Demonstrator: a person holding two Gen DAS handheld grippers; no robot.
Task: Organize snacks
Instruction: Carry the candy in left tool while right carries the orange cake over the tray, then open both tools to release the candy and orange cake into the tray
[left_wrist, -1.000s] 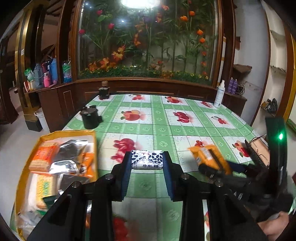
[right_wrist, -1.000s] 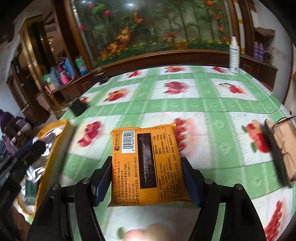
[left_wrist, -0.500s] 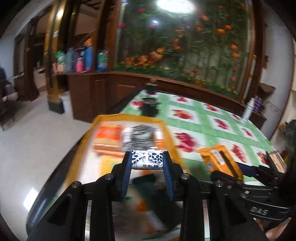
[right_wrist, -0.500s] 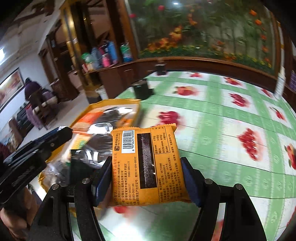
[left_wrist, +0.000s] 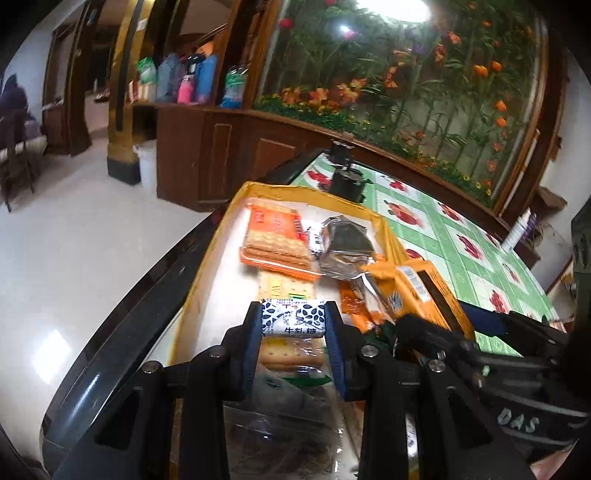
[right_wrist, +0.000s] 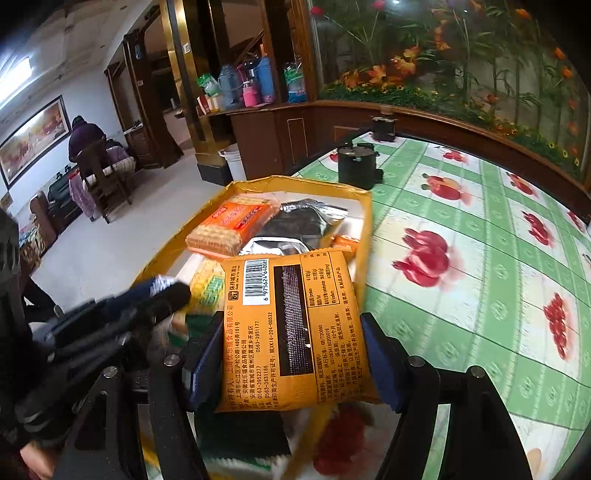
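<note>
Both grippers have swung from the counter (right_wrist: 480, 229) to above the tray (left_wrist: 236, 206); left gripper (left_wrist: 293, 325) jaws pinch the candy (left_wrist: 293, 320), right gripper (right_wrist: 291, 350) jaws the orange packet (right_wrist: 291, 325); release comes next.

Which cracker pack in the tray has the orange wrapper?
The cracker pack at the tray's far end, propped above the others. The pale yellow-green pack lies nearer, in the yellow tray.
</note>
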